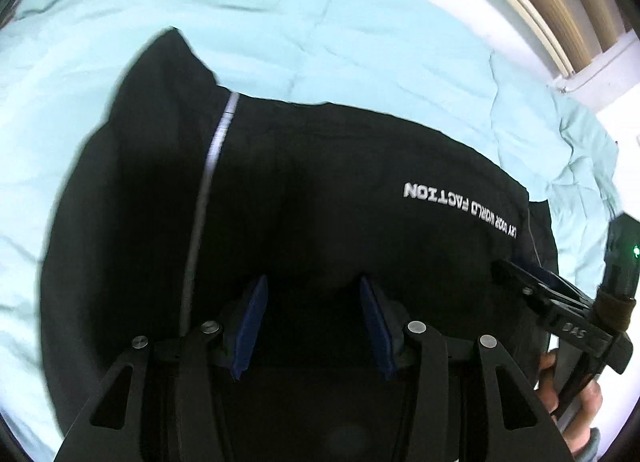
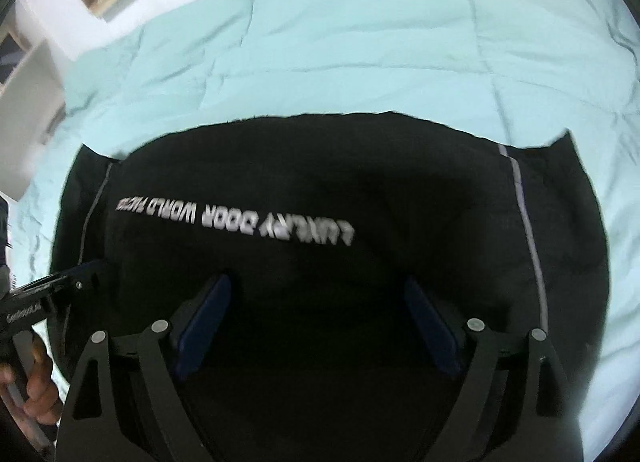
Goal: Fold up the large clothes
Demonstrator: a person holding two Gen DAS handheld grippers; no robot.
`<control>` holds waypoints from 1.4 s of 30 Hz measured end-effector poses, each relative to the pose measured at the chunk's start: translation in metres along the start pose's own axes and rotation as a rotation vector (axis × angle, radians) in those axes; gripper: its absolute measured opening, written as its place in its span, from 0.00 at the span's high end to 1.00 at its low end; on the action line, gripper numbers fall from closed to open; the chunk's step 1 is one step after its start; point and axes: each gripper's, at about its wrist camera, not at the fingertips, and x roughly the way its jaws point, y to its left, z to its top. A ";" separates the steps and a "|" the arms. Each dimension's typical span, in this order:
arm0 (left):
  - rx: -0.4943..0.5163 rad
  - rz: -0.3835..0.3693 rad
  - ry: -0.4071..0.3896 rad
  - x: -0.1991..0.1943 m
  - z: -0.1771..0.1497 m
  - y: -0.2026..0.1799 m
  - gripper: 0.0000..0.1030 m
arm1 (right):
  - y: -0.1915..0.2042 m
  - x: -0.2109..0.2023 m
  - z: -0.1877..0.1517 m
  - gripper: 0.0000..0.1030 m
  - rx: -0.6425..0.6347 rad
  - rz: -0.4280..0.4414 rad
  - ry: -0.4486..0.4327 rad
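Black garment (image 1: 320,189) lies flat on the bed's blue quilt (image 1: 360,41), part folded. Left claw (image 1: 312,326) and right claw (image 2: 320,326) both spread, empty, above it. Next: pinch near hem corners evenly, fold toward far edge.

Matt black cloth garment (image 1: 320,189) (white print, shiny grey piping) on a quilted, creased pale-blue cover (image 1: 360,29); gripper (image 2: 318,326) matt black plastic, blue pads (image 2: 204,326).

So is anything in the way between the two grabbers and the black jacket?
No. The left gripper and right gripper both hang open right over the black jacket on the light blue quilt, nothing visible between.
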 end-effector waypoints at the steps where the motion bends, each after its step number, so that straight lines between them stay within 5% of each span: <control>1: 0.001 0.002 -0.006 -0.004 -0.002 0.003 0.51 | -0.004 -0.004 -0.002 0.13 0.008 0.004 -0.009; 15: -0.088 0.025 -0.104 -0.076 -0.046 0.067 0.51 | -0.088 -0.070 -0.056 0.13 0.163 -0.081 -0.054; 23: -0.140 0.026 -0.124 -0.091 -0.035 0.107 0.51 | -0.137 -0.084 -0.071 0.13 0.271 -0.066 -0.052; 29: -0.181 -0.091 -0.078 -0.083 -0.021 0.127 0.43 | -0.158 -0.069 -0.074 0.13 0.351 -0.007 -0.032; 36: -0.226 -0.142 -0.011 -0.053 -0.014 0.134 0.38 | -0.168 -0.052 -0.066 0.13 0.361 0.037 -0.002; 42: -0.254 -0.228 0.123 0.002 -0.020 0.142 0.25 | -0.173 -0.022 -0.063 0.08 0.358 0.080 0.063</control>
